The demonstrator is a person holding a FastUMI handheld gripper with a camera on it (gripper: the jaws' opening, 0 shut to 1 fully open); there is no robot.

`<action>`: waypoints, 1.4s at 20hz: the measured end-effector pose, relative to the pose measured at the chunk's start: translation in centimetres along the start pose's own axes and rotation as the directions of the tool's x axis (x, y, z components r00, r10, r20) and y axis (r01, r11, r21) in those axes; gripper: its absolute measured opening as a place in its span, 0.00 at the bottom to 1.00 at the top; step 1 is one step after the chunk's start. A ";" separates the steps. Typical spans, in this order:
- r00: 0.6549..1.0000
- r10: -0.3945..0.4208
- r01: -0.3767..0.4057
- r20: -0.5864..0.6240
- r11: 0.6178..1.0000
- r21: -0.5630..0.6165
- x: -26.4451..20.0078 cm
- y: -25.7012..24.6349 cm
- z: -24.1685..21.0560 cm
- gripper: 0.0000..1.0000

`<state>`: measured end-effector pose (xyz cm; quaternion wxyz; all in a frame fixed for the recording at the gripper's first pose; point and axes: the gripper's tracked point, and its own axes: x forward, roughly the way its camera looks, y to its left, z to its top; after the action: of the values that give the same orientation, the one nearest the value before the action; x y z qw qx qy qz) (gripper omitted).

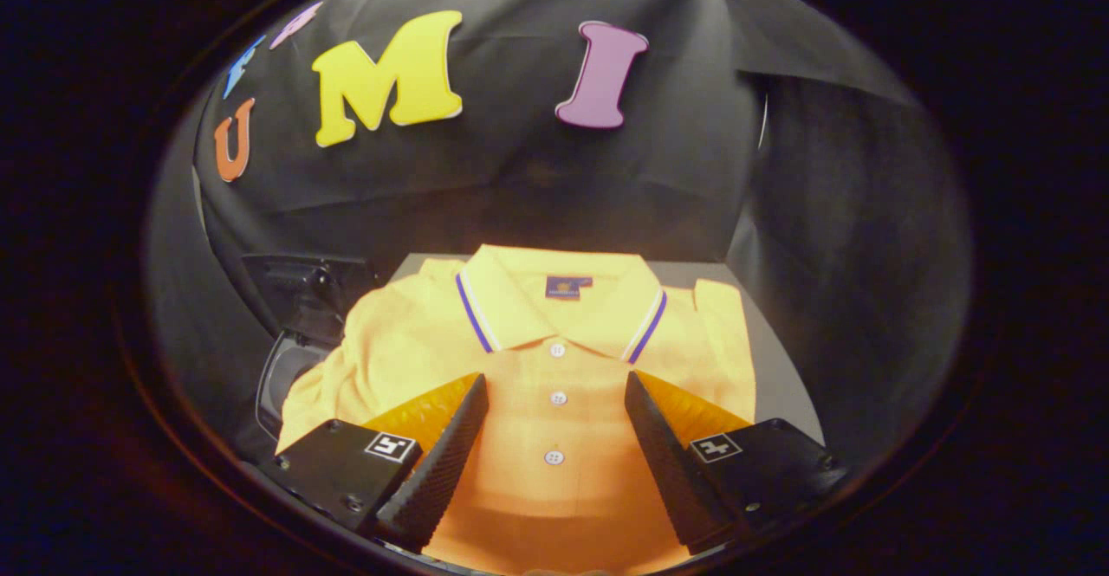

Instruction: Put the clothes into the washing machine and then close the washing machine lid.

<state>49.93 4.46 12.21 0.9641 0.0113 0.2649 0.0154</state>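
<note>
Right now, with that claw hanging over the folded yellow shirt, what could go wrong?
The gripper is open, fingers astride the button placket of the polo shirt. Closing there may pinch only the top layer, so the fold could fall open when lifted. The washing machine sits off beside the left sleeve, so trailing cloth might drape over its rim.

Black cloth wall [520, 186] hung in folds behind, wrapping round to the right side; grey worktop [780, 385] below it, warmly lit at the middle, dim toward the edges
</note>
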 end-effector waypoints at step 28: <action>0.983 0.047 -0.061 0.177 0.996 0.069 -0.1 1.7 1.6 0.08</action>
<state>50.58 6.14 13.65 0.9818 0.0557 0.1791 0.0306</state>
